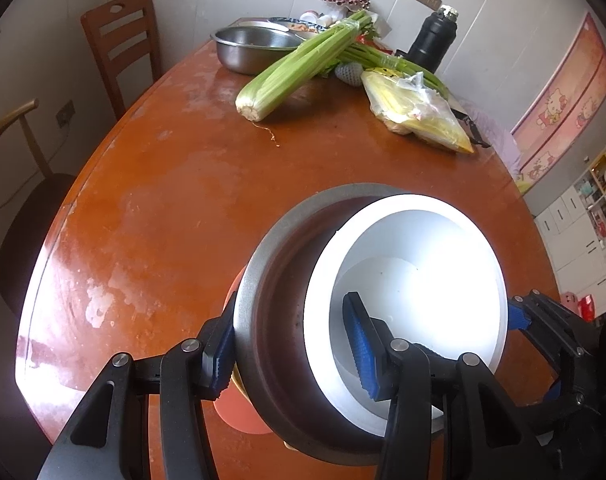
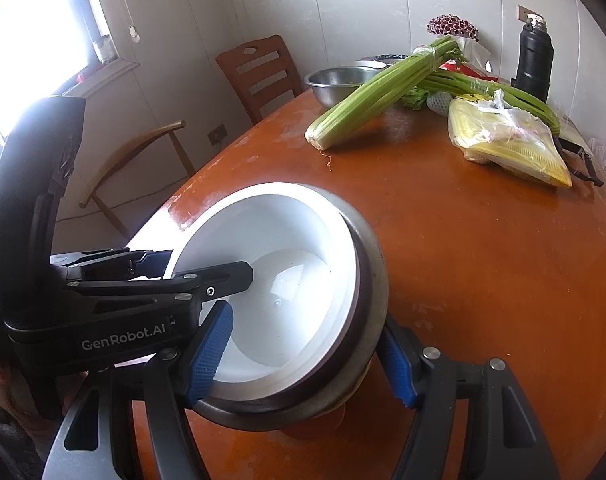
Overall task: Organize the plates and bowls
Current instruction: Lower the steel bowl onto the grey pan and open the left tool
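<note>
A stack of nested bowls is held tilted above the brown table (image 1: 175,208): a white bowl (image 1: 415,288) sits inside a steel bowl (image 1: 279,280), with an orange bowl (image 1: 239,412) underneath. My left gripper (image 1: 291,352) is shut on the stack's left rim, one finger inside the white bowl, one outside the steel wall. My right gripper (image 2: 303,360) is shut on the stack's near rim (image 2: 303,392), one finger inside the white bowl (image 2: 287,272), one outside the steel bowl (image 2: 367,312). The right gripper also shows in the left wrist view (image 1: 551,320).
At the far end of the table lie a large steel basin (image 1: 251,48), celery bunches (image 1: 299,68), a yellow plastic bag (image 1: 415,112) and a black flask (image 1: 435,40). Two wooden chairs (image 1: 119,44) stand at the left side.
</note>
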